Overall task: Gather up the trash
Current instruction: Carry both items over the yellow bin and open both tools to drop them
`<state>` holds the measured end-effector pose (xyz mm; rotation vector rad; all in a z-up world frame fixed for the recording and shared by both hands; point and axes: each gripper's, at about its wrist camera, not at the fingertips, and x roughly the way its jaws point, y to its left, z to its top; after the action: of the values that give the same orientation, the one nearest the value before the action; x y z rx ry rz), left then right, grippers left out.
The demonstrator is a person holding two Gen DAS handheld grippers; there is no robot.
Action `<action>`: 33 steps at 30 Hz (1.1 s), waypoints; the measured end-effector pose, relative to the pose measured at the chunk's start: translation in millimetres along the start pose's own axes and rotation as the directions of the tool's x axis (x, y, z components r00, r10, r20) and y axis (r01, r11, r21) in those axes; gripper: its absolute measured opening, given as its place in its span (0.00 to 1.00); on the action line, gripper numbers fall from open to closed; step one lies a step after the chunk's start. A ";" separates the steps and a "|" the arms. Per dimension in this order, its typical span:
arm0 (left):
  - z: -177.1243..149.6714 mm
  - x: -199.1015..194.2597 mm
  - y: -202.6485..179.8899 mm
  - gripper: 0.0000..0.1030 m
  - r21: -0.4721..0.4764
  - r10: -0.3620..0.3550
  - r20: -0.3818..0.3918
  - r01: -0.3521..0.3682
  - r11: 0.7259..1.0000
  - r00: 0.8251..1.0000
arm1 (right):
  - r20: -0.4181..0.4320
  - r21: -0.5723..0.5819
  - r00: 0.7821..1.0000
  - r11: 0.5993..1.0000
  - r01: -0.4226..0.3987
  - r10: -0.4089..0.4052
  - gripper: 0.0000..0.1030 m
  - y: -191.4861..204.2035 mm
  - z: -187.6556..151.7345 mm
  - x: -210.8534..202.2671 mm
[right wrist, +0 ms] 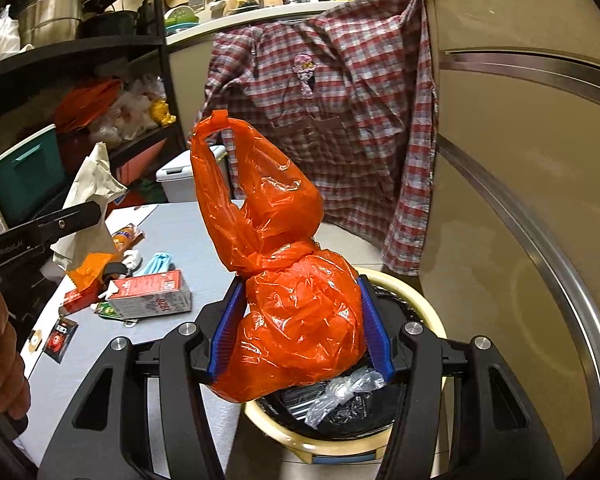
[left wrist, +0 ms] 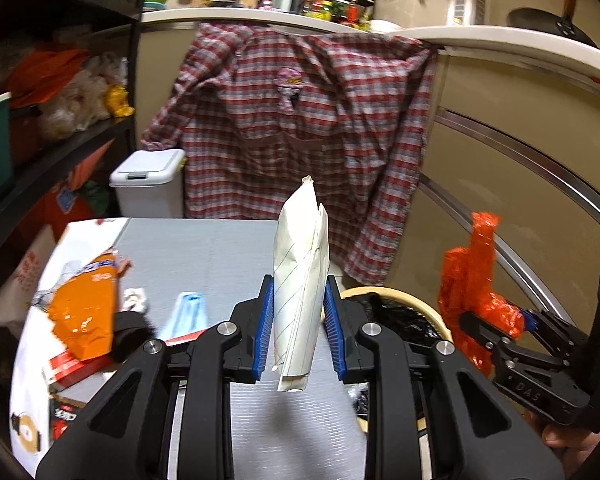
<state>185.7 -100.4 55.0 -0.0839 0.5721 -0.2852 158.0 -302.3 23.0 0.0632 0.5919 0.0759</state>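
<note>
Pinched upright in the left tool [left wrist: 300, 328], folded paper [left wrist: 300, 280]; right tool [right wrist: 302, 328] clamps the orange bag [right wrist: 296, 312] over the bin [right wrist: 424, 300].

Round cream-rimmed bin [right wrist: 416, 300] interior: mostly hidden behind my knotted orange plastic bag [right wrist: 300, 320].
Small black sachet [right wrist: 62, 338] print: too small to read.
My left hand [right wrist: 0, 372]: cut off by the frame edge.

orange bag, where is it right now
The orange bag is clamped in the right tool, held just above the black-lined bin beside the table. In the left wrist view it shows at far right, near the cabinet.
</note>
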 end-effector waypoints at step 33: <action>-20.1 71.2 -64.5 0.49 0.071 -0.157 -0.135 0.167 0.983 0.978 | -0.052 0.119 0.994 0.987 0.104 -0.099 0.65 -64.4 2.0 25.3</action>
<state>216.3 -182.7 11.2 -0.0332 0.6821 -0.4752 183.5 -364.2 5.4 0.1496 0.6440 -0.0580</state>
